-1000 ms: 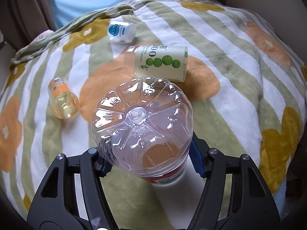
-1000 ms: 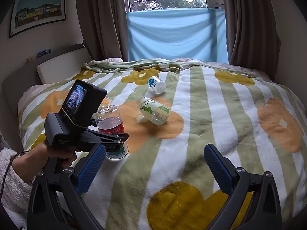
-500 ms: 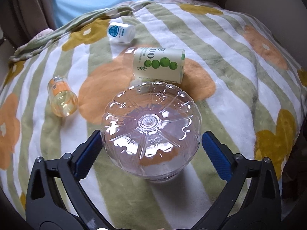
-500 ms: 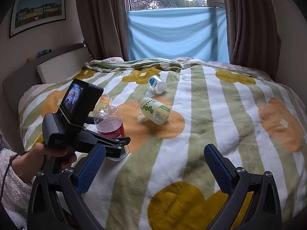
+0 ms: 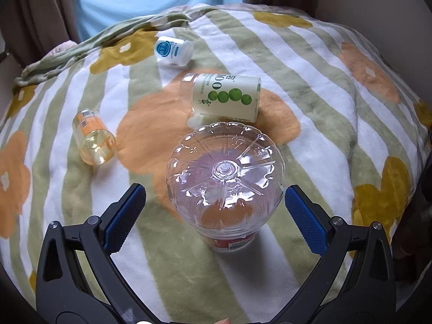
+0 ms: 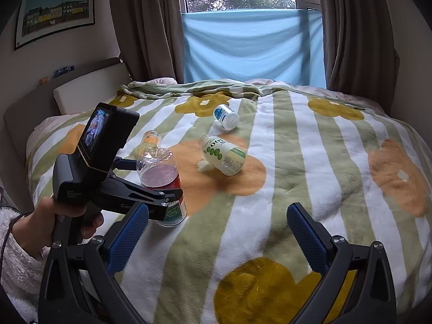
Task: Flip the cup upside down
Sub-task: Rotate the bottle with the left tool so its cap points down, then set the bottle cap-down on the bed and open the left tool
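- Jaws of the left gripper [image 5: 215, 217] now stand wide, both blue pads clear of the cup [image 5: 225, 176]; a second ago they clamped its sides, and half a second ago they had just parted.
- Cup: a clear cut-off bottle with a red label, standing upside down on the blanket [image 5: 324, 140], ribbed base up, between the open left fingers and touching neither. It has kept its spot since release.
- Right gripper [image 6: 216, 239] hangs unchanged above the near bedding, jaws wide and holding nothing.
- Three more containers lie tipped on the striped, flower-printed blanket: a green-dotted cup [image 5: 226, 97] just beyond the upturned one, a white jar [image 5: 173, 51] farther back, an orange-labelled bottle [image 5: 93, 137] to the left.
- Behind the bed: brown curtains [image 6: 145, 27], a blue cloth [image 6: 253, 46] across the window, a framed picture [image 6: 55, 13].
- From the right wrist view, the left gripper's body covers part of the cup's label, and the rim sinks into the plush.
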Action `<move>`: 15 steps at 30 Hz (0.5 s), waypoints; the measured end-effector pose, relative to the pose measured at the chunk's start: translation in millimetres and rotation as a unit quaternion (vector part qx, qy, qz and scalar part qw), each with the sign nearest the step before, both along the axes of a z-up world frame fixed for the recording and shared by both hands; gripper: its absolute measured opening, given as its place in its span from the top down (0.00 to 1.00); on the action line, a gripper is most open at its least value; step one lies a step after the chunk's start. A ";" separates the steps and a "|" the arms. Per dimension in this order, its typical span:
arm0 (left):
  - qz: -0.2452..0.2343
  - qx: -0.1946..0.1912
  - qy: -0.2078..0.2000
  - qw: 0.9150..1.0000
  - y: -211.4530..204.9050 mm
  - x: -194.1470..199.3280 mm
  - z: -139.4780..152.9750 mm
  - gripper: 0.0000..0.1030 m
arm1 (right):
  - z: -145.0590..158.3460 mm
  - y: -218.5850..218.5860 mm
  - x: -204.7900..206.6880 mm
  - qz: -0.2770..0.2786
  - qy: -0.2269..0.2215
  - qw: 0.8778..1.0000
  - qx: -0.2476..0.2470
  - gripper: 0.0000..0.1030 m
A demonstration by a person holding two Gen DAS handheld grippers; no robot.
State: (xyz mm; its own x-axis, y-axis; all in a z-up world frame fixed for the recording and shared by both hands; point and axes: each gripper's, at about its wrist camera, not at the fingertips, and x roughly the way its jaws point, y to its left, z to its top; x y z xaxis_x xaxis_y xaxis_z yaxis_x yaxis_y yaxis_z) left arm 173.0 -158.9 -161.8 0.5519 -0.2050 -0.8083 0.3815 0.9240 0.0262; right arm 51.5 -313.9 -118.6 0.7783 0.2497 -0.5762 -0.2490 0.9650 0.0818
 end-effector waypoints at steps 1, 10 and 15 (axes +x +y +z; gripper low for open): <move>-0.001 -0.003 -0.001 1.000 1.6 -1.0 2.6 0.00 | 0.8 1.3 0.2 0.001 -0.001 1.000 -0.001 0.00; 0.009 -0.058 -0.049 0.997 41.6 -24.3 59.4 0.00 | 24.8 24.8 4.2 0.008 -0.024 1.000 -0.009 0.01; 0.051 -0.093 -0.137 0.985 83.1 -54.9 114.2 0.00 | 58.8 43.1 4.2 -0.014 -0.070 0.997 -0.024 0.01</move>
State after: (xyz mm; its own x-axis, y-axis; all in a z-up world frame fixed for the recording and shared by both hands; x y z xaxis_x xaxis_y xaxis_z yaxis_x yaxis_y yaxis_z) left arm 118.0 -75.8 -47.6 0.7688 -0.2684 -0.5804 0.2891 0.9555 -0.0590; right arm 55.7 -270.8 -59.7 0.8584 0.2021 -0.4715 -0.2283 0.9736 0.0017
